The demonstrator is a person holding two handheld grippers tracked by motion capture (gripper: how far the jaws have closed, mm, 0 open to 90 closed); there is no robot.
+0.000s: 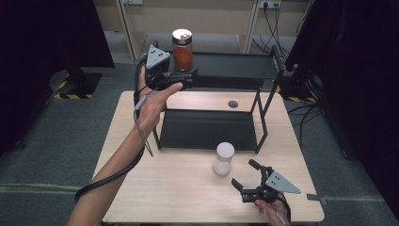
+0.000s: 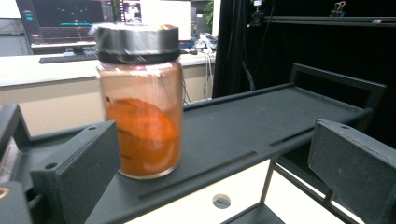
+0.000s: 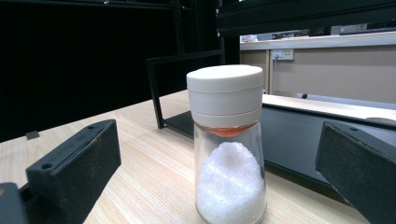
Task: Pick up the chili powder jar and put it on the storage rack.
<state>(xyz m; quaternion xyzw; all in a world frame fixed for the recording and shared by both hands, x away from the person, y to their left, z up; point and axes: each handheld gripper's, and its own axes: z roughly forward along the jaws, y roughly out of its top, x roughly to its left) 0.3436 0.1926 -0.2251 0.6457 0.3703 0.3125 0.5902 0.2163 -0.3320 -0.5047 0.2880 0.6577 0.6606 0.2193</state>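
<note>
Spice jar point(image 1: 182, 49) of orange powder upright on top shelf point(image 1: 235, 65), probably just stowed or about to be lifted; left gripper point(image 1: 181, 77) raised level with it, fingers point(image 2: 77, 170) spread wide and empty; white-capped shaker point(image 1: 223, 158) upright on desk point(image 1: 141, 188) before the rack; right gripper point(image 1: 248, 175) low, aimed at it, fingers point(image 3: 74, 163) likewise parted, nothing held.
</note>
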